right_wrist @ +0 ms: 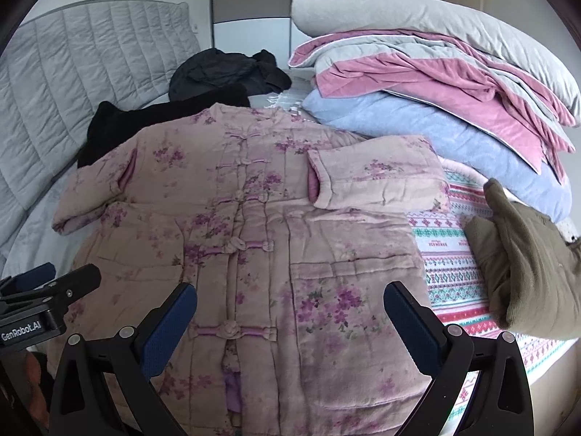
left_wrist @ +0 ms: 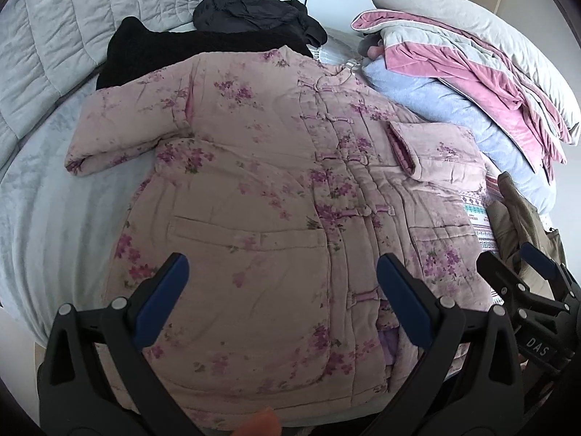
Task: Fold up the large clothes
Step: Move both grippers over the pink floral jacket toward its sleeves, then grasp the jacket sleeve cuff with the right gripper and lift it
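A pink quilted floral coat (left_wrist: 254,189) lies front up on the bed, buttoned with knot fastenings; it also shows in the right wrist view (right_wrist: 254,225). Its right sleeve (right_wrist: 377,174) is folded across the chest. Its left sleeve (left_wrist: 123,138) lies bent out to the side. My left gripper (left_wrist: 283,272) is open and empty above the coat's lower left half. My right gripper (right_wrist: 290,305) is open and empty above the lower right half. Each gripper shows at the edge of the other's view, the right one (left_wrist: 533,265) and the left one (right_wrist: 54,276).
Black clothes (left_wrist: 218,36) lie beyond the collar. A stack of pink, grey and blue bedding (right_wrist: 435,91) sits at the right. An olive garment (right_wrist: 523,265) lies on a patterned sheet (right_wrist: 450,276). A grey quilted headboard (right_wrist: 72,65) stands at the left.
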`<state>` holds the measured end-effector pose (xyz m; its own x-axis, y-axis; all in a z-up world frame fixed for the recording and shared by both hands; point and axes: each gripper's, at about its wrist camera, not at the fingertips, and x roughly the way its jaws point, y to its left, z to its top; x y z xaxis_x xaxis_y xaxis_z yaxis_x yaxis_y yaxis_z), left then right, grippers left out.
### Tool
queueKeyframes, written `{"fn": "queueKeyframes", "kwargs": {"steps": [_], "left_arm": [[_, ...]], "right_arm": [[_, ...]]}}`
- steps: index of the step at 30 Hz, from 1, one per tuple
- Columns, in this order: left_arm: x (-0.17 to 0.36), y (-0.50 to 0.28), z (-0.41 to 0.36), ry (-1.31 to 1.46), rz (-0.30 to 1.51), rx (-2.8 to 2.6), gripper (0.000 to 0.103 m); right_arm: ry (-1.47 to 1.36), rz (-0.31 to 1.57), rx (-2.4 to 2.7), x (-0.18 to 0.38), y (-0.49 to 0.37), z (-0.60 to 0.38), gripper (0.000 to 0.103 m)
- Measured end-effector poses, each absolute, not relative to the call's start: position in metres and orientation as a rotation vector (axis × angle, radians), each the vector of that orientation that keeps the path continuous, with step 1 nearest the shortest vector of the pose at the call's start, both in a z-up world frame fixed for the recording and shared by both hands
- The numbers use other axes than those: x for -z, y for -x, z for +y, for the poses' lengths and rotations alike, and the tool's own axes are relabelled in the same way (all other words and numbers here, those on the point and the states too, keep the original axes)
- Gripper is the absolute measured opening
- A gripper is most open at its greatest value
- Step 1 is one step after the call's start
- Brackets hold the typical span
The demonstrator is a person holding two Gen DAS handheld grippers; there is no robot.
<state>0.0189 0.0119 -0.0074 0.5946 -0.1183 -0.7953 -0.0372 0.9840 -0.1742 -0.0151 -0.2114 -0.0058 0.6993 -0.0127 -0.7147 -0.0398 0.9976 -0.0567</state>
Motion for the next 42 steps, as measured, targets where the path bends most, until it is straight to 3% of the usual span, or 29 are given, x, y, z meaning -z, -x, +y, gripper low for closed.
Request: {"fn": "queueKeyframes", "kwargs": {"steps": [22, 28, 33, 42], "left_arm": [[0.009, -0.063, 0.029, 0.174, 0.902, 0.179, 0.103], [0.003, -0.105, 0.026, 0.124, 0.836, 0.194, 0.103], [0.03, -0.128, 0.022, 0.029, 0.772, 0.204, 0.103], [0.073, -0.143, 0.036, 0.021, 0.831, 0.21, 0.103]], "right_arm": [[-0.005, 0.768, -0.075, 0.01, -0.051, -0.252, 0.102], [0.052, 0.821, -0.028, 0.039, -0.128, -0.258, 0.096], [0.073, 0.901, 0.0, 0.08, -0.198, -0.256, 0.093], [0.255, 0.941, 0.133, 0.133, -0.264, -0.254, 0.084]]}}
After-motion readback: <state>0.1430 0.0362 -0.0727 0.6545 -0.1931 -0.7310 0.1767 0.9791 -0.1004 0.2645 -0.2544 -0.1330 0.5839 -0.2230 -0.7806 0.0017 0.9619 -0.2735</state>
